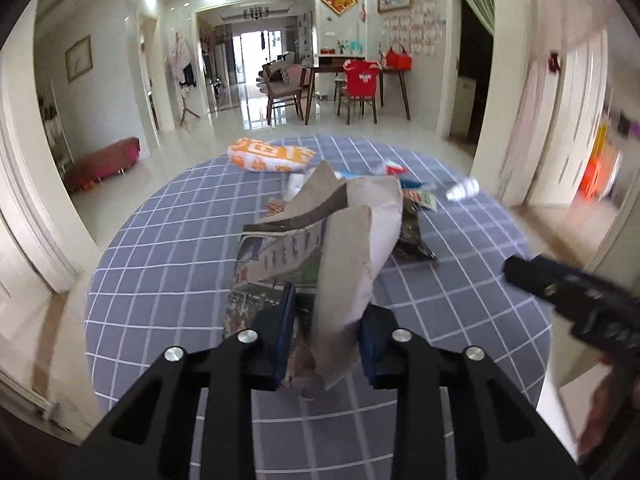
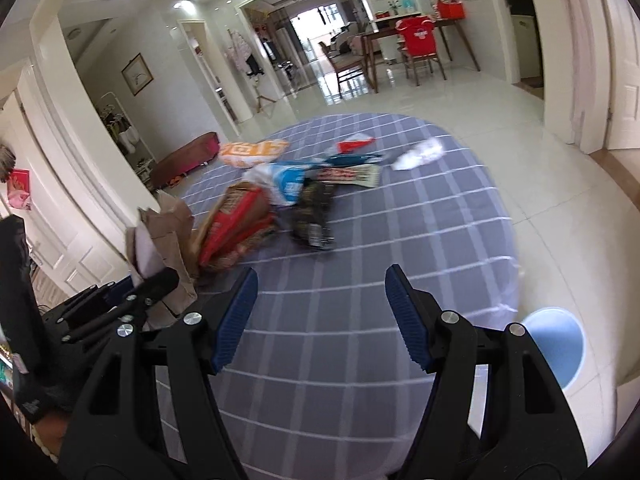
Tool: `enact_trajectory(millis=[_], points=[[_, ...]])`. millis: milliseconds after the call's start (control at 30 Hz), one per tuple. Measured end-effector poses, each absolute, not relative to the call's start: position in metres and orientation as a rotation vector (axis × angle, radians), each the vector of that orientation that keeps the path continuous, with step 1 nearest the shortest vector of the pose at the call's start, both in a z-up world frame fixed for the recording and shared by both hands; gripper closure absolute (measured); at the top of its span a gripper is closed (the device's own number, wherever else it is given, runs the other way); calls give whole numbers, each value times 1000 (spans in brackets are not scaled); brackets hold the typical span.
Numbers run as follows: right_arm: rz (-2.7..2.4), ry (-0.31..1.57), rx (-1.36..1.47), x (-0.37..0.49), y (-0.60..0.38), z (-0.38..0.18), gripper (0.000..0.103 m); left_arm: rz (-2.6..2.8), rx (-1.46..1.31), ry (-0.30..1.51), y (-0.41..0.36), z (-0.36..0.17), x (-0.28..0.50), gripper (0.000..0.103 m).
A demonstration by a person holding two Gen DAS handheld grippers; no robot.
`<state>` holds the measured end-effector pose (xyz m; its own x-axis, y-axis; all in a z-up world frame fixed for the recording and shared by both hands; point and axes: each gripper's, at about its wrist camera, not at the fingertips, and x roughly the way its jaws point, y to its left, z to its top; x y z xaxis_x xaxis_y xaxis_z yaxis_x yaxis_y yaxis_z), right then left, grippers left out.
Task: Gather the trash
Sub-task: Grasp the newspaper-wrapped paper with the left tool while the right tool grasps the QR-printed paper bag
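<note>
One crumpled sheet of grey-brown newspaper (image 1: pixel 320 248) stands clamped between the blue-padded fingers (image 1: pixel 286 336) of the left gripper (image 1: pixel 326 340), filling the lower middle of the left wrist view; its printed side shows at the left and its pale back folds over toward the right. From the right wrist camera the same paper (image 2: pixel 168 236) appears at the left edge, raised above the cloth with that gripper under it. Beyond it, in the middle of both views, lies the rest of the litter on the round counter with its blue-grey checked cloth (image 2: pixel 400 240): a red and orange flattened packet (image 2: pixel 236 224), a dark shiny wrapper (image 2: pixel 314 216), a blue and white plastic bag (image 2: pixel 286 184), an orange and white puffed bag (image 2: pixel 250 152) at the far side, a red and white wrapper (image 2: pixel 354 143) and a crumpled white tissue (image 2: pixel 420 154) toward the upper right. The right gripper (image 2: pixel 320 316) hangs over bare cloth in the lower middle of its own view, its fingers (image 2: pixel 236 320) well apart with nothing between them. Low at the right edge, beside the counter, the rim of a light blue round bin (image 2: pixel 556 344) shows on the pale tiled floor (image 2: pixel 480 100).
</note>
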<state>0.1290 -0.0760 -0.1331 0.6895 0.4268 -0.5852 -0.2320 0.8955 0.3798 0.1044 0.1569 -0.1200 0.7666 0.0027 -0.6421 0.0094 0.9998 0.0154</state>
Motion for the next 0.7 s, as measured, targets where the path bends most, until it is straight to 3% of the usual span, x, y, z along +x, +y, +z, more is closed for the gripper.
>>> enact_trajectory(millis=[233,567,600,633,700], points=[[448,751,328,149,-20,-133,36,-11,-51,672,196,-109,110,86],[439,789,400,199,31,-139,36,-21,-87,661,222,-103,130,89],[438,795,385,204,35,-140,39,-20,-89,662,222,-103,132,89],[434,804,372,207,38,-142,63,-19,-94,662,222,-101,133,89],[446,827,360,213,41,-146,74,-20,-92,658,221,-98,135,90]])
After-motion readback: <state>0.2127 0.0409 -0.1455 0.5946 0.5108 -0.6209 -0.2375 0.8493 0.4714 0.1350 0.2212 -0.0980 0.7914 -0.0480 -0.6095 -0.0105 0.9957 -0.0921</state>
